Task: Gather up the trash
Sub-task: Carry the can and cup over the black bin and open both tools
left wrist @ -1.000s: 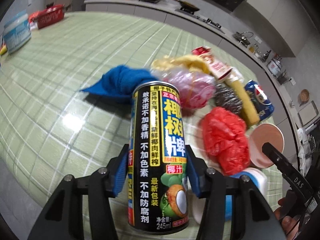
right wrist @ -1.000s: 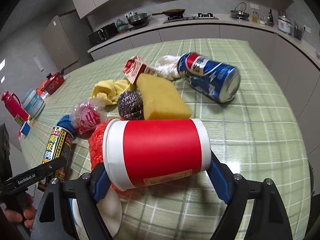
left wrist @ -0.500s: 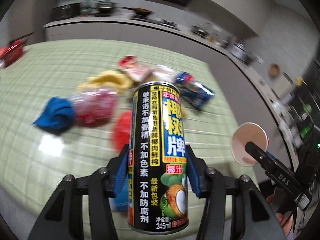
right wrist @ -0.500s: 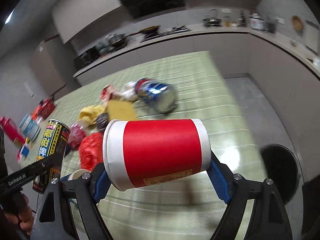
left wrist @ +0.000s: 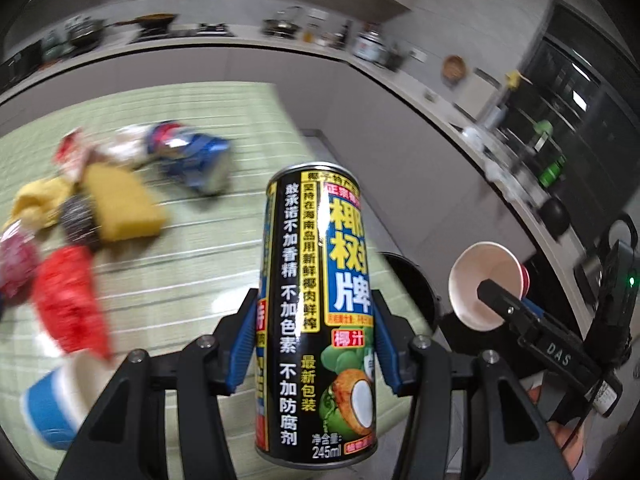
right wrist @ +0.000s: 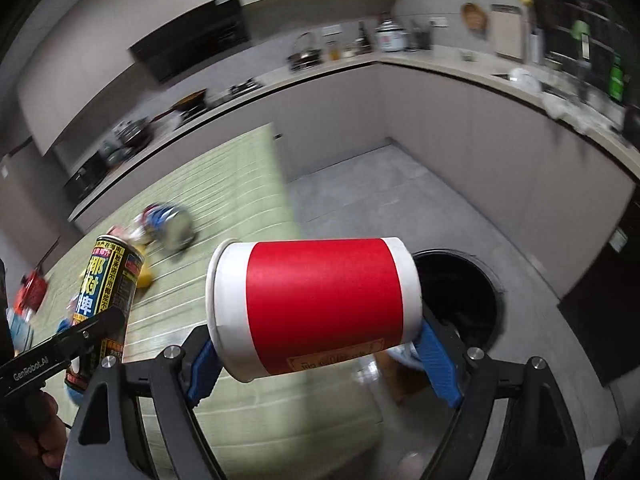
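My left gripper [left wrist: 314, 344] is shut on a black coconut drink can [left wrist: 316, 320] held upright, above the table's right edge. My right gripper [right wrist: 316, 356] is shut on a red and white paper cup [right wrist: 316, 304] lying sideways between its blue pads. The cup's open mouth [left wrist: 486, 284] shows in the left wrist view, and the can [right wrist: 106, 296] shows at the left of the right wrist view. A black round trash bin [right wrist: 460, 296] stands on the floor just behind the cup. The same bin's rim [left wrist: 416, 276] peeks out behind the can.
On the green checked table [left wrist: 192, 280] lie a blue soda can [left wrist: 192, 160], a yellow sponge [left wrist: 120, 204], a steel scourer [left wrist: 78, 220], red plastic [left wrist: 70, 300] and a blue paper cup [left wrist: 56, 404]. Grey floor [right wrist: 400, 184] and kitchen counters [right wrist: 500, 76] surround the bin.
Both grippers have swung right, off the pile of trash and toward the table's edge. The black bin on the floor has come into view behind the cup and the can.
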`<state>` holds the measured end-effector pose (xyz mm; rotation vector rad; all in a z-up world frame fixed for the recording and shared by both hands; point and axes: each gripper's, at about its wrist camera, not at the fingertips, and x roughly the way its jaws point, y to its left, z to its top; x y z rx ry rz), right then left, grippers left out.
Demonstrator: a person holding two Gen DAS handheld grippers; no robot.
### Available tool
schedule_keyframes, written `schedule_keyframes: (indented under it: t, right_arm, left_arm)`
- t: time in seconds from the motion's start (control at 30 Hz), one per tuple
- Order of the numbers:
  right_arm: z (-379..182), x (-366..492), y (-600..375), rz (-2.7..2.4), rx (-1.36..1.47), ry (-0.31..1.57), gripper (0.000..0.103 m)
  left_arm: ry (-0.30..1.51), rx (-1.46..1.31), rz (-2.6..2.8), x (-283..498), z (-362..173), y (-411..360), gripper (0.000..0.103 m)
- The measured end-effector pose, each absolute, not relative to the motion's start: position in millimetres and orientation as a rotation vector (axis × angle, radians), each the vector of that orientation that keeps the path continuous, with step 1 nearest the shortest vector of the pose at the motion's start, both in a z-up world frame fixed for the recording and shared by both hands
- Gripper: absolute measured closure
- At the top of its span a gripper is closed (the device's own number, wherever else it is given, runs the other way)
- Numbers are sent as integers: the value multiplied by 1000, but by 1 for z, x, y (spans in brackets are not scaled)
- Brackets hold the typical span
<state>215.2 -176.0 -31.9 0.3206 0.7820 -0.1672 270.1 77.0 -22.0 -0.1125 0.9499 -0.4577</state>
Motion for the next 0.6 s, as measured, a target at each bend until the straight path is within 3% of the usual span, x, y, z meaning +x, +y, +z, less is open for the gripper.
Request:
schedule_keyframes:
  t: [0.33,0.6]
  right_arm:
    - [-84,247,-355,-171,316,864,17]
    - [-160,286,-404,-30,289,1023,17]
  left_arm:
    - [1040,-136,-477,292,-71,-88,50]
    - [1234,-125,-319,313,-159,-152,49]
